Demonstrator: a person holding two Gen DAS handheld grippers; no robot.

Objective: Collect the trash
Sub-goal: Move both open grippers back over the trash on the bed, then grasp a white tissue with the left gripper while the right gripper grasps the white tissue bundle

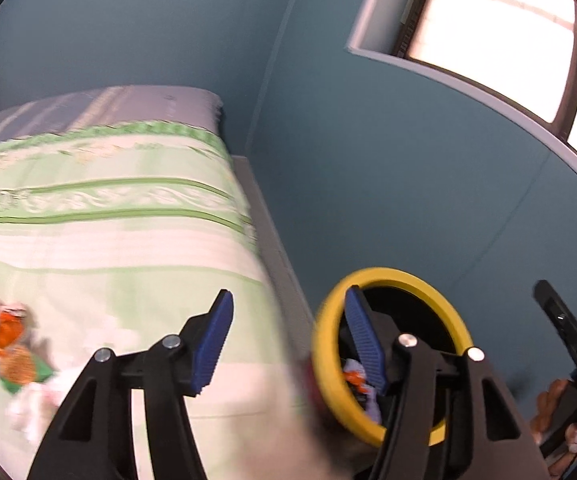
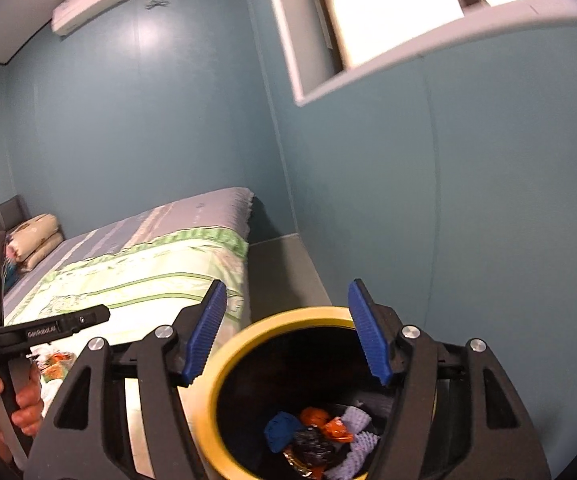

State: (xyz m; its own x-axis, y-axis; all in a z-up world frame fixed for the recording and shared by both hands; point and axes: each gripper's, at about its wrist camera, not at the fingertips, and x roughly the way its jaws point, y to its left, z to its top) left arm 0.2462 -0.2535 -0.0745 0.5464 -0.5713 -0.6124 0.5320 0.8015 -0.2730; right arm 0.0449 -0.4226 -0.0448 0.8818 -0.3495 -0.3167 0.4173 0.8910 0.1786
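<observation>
Beside the bed (image 2: pixel 136 276), yellow-rimmed bin (image 2: pixel 224 380) holding wrappers (image 2: pixel 320 436)

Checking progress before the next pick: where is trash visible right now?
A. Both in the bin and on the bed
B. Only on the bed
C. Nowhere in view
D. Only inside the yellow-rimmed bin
A: the right wrist view shows wrappers lying in the yellow-rimmed bin, while the left wrist view shows an orange wrapper and other scraps on the bedspread.
</observation>
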